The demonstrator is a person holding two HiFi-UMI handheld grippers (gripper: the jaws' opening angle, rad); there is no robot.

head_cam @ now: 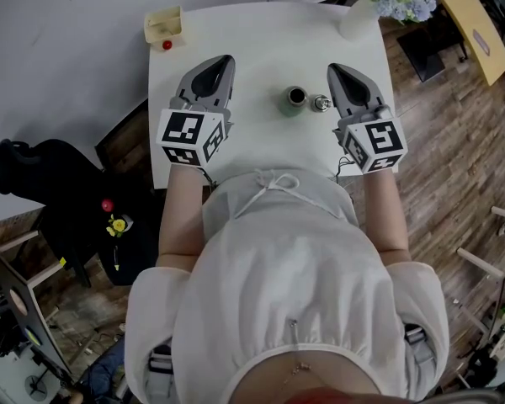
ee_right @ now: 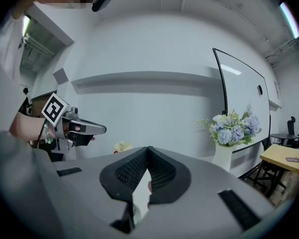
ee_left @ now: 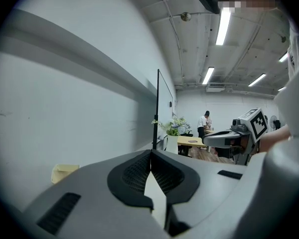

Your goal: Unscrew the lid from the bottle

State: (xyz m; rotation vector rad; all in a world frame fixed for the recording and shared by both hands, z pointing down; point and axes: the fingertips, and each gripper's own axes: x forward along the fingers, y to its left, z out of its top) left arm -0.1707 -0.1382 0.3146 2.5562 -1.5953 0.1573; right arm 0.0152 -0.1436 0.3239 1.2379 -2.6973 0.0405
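The bottle stands upright, nearer the right gripper than the left gripper; both jaws closed, empty.

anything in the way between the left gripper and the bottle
Nothing visible: only bare table lies between the left gripper and the bottle. A small lid-like piece sits on the bottle's other side, toward the right gripper.
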